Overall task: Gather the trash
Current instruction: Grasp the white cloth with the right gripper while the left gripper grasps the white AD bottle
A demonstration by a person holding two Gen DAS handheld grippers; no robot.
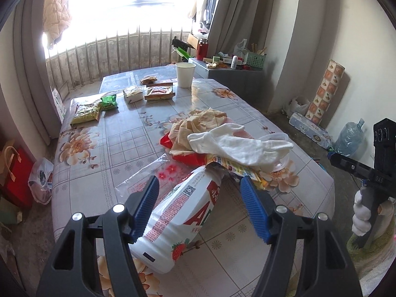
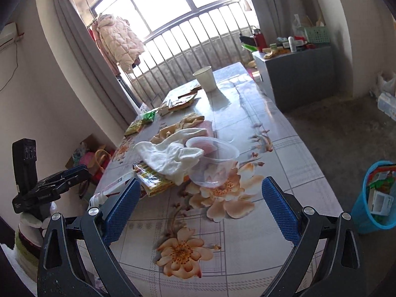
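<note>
Sunlit room with a barred window [image 2: 188,37] and grey curtains, and most of the view is taken up by the tabletop [image 1: 138,148] with its flowery plastic cover. Off its right side on the concrete floor there's a blue trash basket [image 2: 358,212] that already has a few boxes and wrappers in it. Middle of the tabletop is the trash heap: a crumpled tan cloth [image 1: 198,126], a white rag [image 1: 237,148] draped over it, a red wrapper [image 1: 170,141] poking out underneath, and a clear plastic cup [image 2: 212,165] tipped on its side right against the rag. A white milk bottle [image 1: 178,220] with red lettering and a strawberry lies on its side at the near edge of the heap, sitting between the jaws of the left hand-held gripper [image 1: 199,190]. Those jaws are spread; the left blue pad looks up against the bottle and the right pad is clear of it. The right hand-held gripper [image 2: 205,193] is wide apart with nothing in it, above bare tabletop. Further back: a white paper cup [image 1: 185,74] and some snack packets [image 1: 158,92].
</note>
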